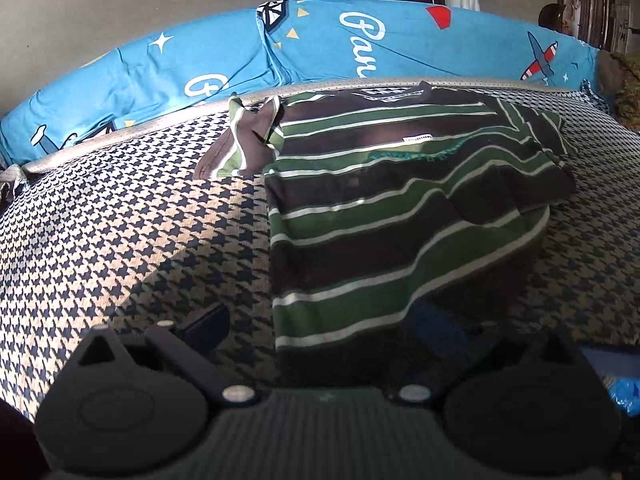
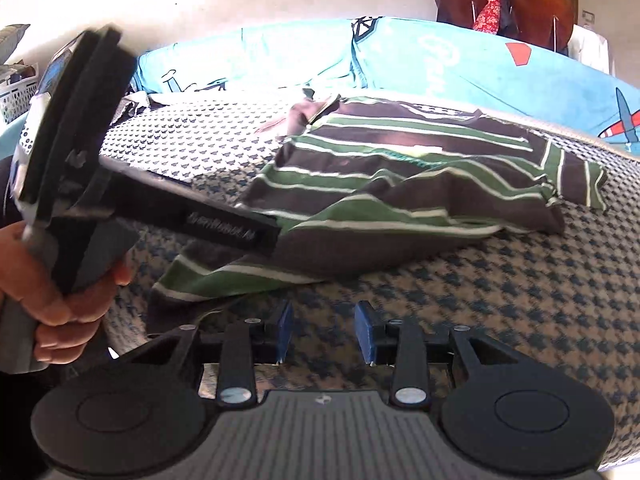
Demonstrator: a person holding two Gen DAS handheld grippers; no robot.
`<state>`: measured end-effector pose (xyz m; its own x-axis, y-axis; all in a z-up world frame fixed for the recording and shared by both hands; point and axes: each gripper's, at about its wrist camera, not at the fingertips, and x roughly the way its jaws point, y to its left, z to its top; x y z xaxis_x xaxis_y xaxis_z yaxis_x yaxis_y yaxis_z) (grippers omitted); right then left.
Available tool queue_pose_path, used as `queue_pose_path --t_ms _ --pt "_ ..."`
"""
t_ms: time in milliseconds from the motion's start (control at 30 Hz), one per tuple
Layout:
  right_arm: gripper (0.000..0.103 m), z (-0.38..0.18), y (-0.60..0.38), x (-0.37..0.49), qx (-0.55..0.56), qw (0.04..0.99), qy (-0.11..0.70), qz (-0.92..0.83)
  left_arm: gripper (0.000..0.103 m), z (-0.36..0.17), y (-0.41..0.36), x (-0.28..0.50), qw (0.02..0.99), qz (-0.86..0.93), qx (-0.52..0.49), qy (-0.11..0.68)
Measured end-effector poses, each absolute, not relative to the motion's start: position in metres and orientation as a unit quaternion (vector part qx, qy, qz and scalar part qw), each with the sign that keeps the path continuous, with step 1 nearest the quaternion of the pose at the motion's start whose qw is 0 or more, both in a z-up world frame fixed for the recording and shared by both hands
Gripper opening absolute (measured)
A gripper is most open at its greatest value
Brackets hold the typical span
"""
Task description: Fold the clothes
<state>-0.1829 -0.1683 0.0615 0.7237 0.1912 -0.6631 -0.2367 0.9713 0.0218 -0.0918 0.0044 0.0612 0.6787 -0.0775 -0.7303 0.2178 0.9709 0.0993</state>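
Blue-padded, our right gripper point(image 2: 324, 332) hangs parted and empty at six o'clock; our left gripper point(image 2: 276, 236) appears clamped on the striped shirt's point(image 2: 400, 176) near hem, lifted off the bed point(image 2: 520, 300). Pulling unevenly could skew the half-made fold.

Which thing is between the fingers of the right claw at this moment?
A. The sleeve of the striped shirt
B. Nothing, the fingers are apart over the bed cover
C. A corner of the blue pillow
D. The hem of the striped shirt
B: in the right wrist view the right claw has its blue pads apart, with only the houndstooth bed cover showing between them; the striped shirt lies beyond.
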Motion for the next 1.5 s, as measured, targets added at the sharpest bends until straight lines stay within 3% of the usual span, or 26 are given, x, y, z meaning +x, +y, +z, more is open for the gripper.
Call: queue_pose_path --t_ms 133,433,533,867,1300,1400,1500 --pt "0.042 0.070 -0.192 -0.166 -0.042 0.930 0.351 0.101 0.103 0.059 -0.004 -0.089 0.907 -0.093 0.103 0.397" --pt "0.044 0.078 -0.247 -0.125 -0.043 0.932 0.355 0.063 0.103 0.054 -0.019 -0.078 0.896 -0.124 0.110 0.411" --pt "0.053 0.074 -0.260 -0.113 -0.048 0.931 0.359 0.045 0.103 0.053 -0.026 -0.076 0.893 -0.138 0.116 0.412" --pt "0.065 0.058 -0.302 -0.081 -0.026 0.925 0.380 -0.003 0.103 0.046 -0.054 -0.065 0.885 -0.170 0.146 0.409" --pt "0.067 0.037 -0.310 -0.050 -0.032 0.922 0.386 0.017 0.103 0.034 -0.063 -0.047 0.887 -0.164 0.128 0.411" --pt "0.057 0.037 -0.307 -0.045 -0.032 0.924 0.381 0.026 0.103 0.034 -0.061 -0.045 0.885 -0.169 0.114 0.418" --pt "0.026 0.042 -0.303 -0.040 -0.023 0.925 0.378 0.030 0.103 0.037 -0.059 -0.047 0.884 -0.185 0.098 0.418"
